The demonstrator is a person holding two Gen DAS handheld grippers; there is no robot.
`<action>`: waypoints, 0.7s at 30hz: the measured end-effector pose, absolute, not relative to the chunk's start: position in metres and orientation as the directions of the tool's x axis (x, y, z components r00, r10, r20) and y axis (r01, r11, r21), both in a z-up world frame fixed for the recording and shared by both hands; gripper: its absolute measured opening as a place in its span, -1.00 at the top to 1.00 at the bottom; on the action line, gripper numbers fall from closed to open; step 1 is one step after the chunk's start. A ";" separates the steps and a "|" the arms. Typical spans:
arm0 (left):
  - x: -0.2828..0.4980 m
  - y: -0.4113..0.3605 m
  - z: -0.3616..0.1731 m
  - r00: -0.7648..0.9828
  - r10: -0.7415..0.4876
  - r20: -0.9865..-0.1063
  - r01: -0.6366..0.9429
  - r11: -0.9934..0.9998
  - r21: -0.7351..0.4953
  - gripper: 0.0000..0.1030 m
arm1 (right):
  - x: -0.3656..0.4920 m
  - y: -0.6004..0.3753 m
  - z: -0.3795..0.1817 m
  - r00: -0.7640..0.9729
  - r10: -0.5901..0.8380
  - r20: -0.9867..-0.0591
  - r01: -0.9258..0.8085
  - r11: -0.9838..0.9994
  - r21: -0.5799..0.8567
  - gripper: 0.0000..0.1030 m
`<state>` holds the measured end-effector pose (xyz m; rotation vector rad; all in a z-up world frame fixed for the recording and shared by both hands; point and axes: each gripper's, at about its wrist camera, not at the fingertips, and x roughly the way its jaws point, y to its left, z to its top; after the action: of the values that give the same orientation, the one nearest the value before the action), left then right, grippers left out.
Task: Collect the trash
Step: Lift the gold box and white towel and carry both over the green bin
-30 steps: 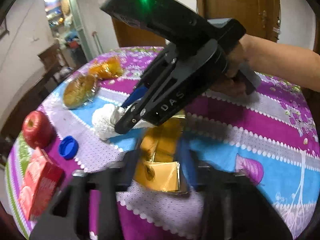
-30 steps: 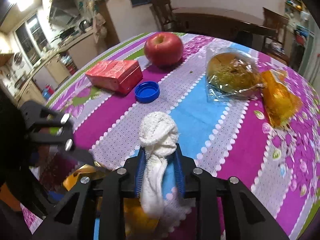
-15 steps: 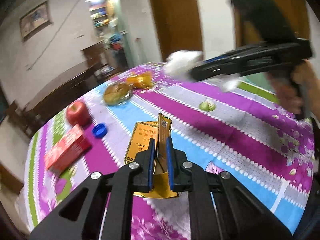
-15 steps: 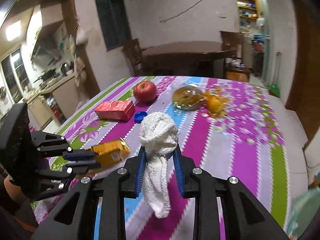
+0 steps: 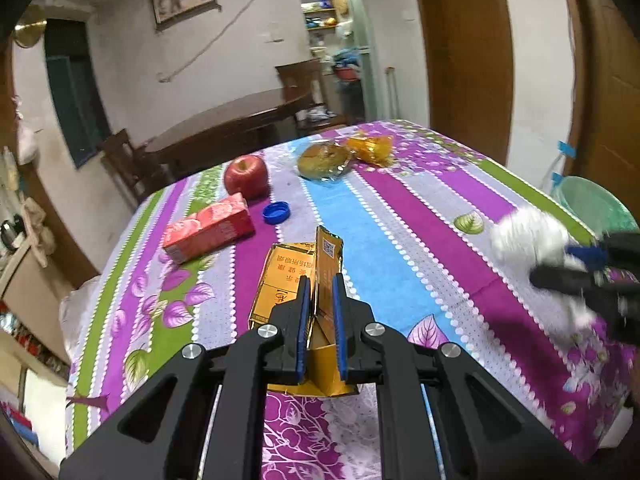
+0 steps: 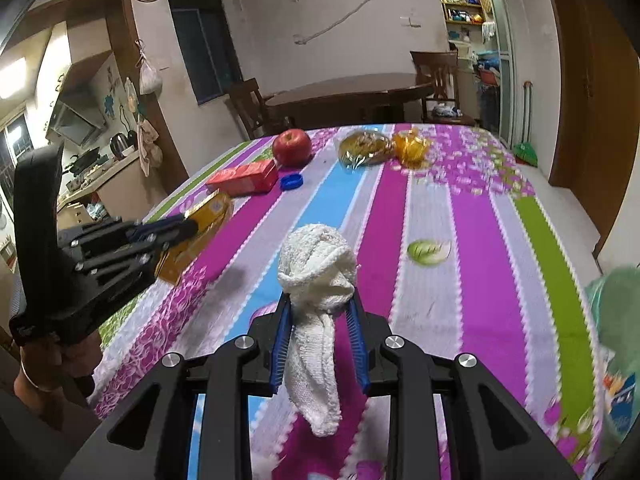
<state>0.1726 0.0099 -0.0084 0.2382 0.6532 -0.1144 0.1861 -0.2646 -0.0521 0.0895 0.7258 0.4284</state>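
Left hand-held gripper (image 5: 319, 312) clamps gold box (image 5: 286, 280), long side pointing away | right hand-held gripper (image 6: 319, 322) clamps white cloth (image 6: 318, 280), hanging down | both now lifted off table (image 6: 472, 216)

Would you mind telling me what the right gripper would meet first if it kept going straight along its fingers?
Probably bare tablecloth; the right gripper, shut on the white cloth, points down at it. Depth is uncertain.

table (image 5: 420, 216): striped cloth | on it: apple (image 5: 245, 176) | red carton (image 5: 209, 229) | blue cap (image 5: 276, 213) | 2 wrapped snacks (image 5: 324, 159)
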 end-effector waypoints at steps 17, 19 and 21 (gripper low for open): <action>0.188 -0.067 0.000 0.811 -0.013 -0.585 0.209 0.940 0.270 0.81 | 0.159 -0.327 -0.035 0.738 0.301 -0.604 -0.207 0.953 0.221 0.45; 0.190 -0.081 0.005 0.815 -0.032 -0.579 0.233 0.932 0.276 0.81 | 0.159 -0.341 -0.027 0.757 0.272 -0.593 -0.180 0.961 0.212 0.45; 0.192 -0.095 0.009 0.819 -0.044 -0.572 0.250 0.925 0.287 0.81 | 0.158 -0.355 -0.019 0.772 0.248 -0.586 -0.156 0.966 0.205 0.45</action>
<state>0.1922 -0.0952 0.0094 0.3626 0.5937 -0.1605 0.1578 -0.3549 -0.0194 0.1479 0.6540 0.2197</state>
